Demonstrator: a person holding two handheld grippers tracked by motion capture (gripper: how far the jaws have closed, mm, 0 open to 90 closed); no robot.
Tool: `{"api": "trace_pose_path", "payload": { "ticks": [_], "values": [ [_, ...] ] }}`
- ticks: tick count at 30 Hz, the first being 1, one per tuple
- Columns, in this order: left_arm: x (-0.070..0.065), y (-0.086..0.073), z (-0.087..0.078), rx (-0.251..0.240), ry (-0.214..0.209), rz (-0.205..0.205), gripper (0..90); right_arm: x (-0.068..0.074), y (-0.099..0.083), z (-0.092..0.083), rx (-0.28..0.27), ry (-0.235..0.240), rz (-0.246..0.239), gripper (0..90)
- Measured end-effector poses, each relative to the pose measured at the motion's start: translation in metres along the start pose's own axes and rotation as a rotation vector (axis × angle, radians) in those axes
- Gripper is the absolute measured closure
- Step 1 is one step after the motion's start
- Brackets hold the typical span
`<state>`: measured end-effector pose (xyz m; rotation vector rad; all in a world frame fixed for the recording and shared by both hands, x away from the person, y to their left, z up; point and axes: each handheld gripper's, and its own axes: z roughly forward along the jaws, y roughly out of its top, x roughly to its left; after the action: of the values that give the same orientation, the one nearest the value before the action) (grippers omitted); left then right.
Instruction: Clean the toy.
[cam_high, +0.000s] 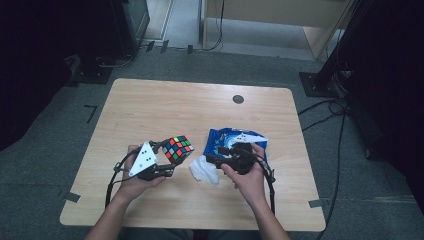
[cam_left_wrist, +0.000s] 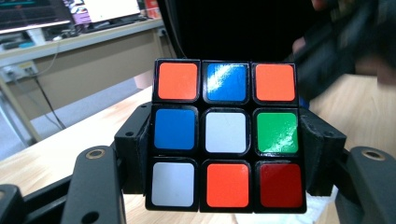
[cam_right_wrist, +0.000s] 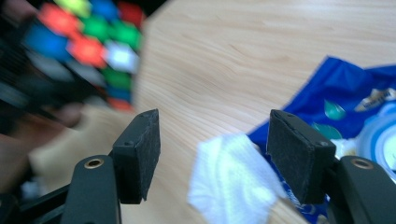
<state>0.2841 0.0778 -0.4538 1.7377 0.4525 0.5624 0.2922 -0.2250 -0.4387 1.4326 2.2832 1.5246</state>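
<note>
Black pads of left gripper (cam_left_wrist: 224, 154) clamp puzzle cube (cam_left_wrist: 226, 135) at its middle layer, lifted off wooden table (cam_high: 150, 105) | right gripper (cam_right_wrist: 215, 158) gapes empty (white tissue (cam_right_wrist: 233, 182) below) | blue packet (cam_high: 235, 137) beyond.

High view: overhead from person's side, looking forward-down at whole table (cam_high: 150, 105). Gripper views sit low, close, along own jaws; both catch the Rubik's cube (cam_left_wrist: 226, 135).

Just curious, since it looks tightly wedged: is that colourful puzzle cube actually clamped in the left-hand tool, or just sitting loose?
Clamped. The left gripper has its black pads pressed against both sides of the puzzle cube.
</note>
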Motion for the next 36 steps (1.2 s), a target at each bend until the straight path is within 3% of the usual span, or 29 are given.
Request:
{"api": "trace_pose_path", "payload": {
  "ticks": [3, 9, 13, 16, 21, 24, 27, 30, 36],
  "values": [
    [0.004, -0.001, -0.001, -0.004, 0.015, -0.019, 34.2, 0.002, -0.011, 0.019, 0.038, -0.043, -0.042, 37.1],
    [0.002, -0.001, 0.000, 0.000, 0.015, -0.019, 34.2, 0.011, -0.033, 0.053, 0.136, -0.111, -0.154, 41.8],
    [0.000, 0.000, 0.001, -0.002, 0.008, -0.018, 34.2, 0.012, -0.042, 0.063, 0.168, -0.183, -0.204, 45.2],
    [0.000, 0.000, 0.001, -0.006, 0.005, -0.019, 34.2, 0.012, -0.047, 0.066, 0.192, -0.200, -0.227, 48.5],
    [-0.001, 0.003, -0.001, -0.017, 0.002, -0.020, 34.2, 0.013, -0.052, 0.070, 0.213, -0.261, -0.291, 62.1],
    [0.000, 0.003, -0.001, -0.020, -0.001, -0.026, 34.2, 0.010, -0.052, 0.067, 0.210, -0.276, -0.290, 79.1],
    [-0.001, 0.002, 0.000, -0.013, -0.007, -0.024, 34.2, 0.006, -0.046, 0.058, 0.167, -0.235, -0.254, 83.3],
    [-0.004, 0.001, 0.002, -0.009, -0.019, -0.022, 34.2, 0.006, -0.032, 0.037, 0.069, -0.189, -0.207, 84.0],
    [-0.016, -0.002, 0.011, 0.012, -0.051, -0.009, 34.2, 0.030, 0.000, -0.016, -0.148, -0.096, -0.169, 84.1]
  ]
}}
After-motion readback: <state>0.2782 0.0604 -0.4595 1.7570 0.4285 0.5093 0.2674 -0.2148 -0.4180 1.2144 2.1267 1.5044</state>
